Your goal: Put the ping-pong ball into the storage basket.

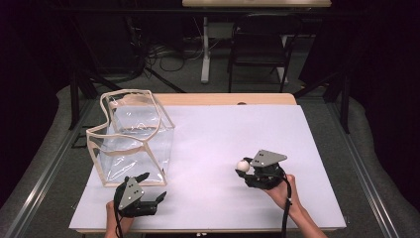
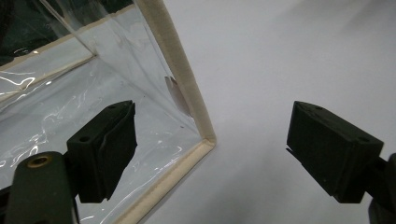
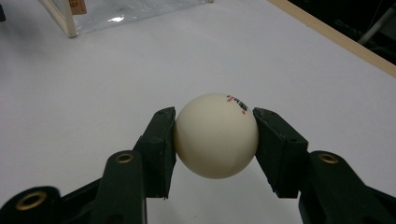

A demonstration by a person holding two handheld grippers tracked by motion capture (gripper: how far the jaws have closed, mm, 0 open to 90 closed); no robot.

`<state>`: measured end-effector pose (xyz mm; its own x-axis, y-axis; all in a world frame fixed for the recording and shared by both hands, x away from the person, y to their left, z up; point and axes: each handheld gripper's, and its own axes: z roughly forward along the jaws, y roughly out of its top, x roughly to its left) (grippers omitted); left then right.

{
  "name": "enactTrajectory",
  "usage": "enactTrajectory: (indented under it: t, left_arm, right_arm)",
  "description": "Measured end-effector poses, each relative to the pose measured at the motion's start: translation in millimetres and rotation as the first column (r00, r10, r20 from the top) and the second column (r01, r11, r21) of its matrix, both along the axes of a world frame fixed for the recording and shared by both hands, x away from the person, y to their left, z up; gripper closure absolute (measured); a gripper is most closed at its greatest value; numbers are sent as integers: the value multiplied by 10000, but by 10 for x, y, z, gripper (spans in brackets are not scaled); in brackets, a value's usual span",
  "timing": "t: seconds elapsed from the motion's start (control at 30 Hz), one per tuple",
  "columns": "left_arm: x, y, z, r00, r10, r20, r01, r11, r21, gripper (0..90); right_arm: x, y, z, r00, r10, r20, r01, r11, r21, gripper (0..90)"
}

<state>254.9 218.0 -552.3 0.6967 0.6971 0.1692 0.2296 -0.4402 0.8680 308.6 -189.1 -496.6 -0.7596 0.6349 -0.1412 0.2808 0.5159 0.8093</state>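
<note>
The one white ball [image 3: 215,135] carries small red and dark print near its top, too blurred to read, and it sits pinched between the pads of the right claw [image 3: 215,140] over the near right part of the white surface [image 1: 223,134]. The left claw [image 1: 148,188] stands wide apart with nothing in it, just beside the near corner of the single clear, cream-edged box [image 1: 131,136] at the left. Beyond the far edge, one dark chair [image 1: 260,42] and loose cables [image 1: 168,54] lie in a dim room.
</note>
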Motion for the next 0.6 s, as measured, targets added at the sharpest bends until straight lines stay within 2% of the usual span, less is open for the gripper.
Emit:
enactTrajectory:
  t: [0.6]
  left_arm:
    - [-1,2,2,10000,-12,1,12,10000,10,160]
  right_arm:
    - [69,26,83,9996,-28,271,22,9998,211,507]
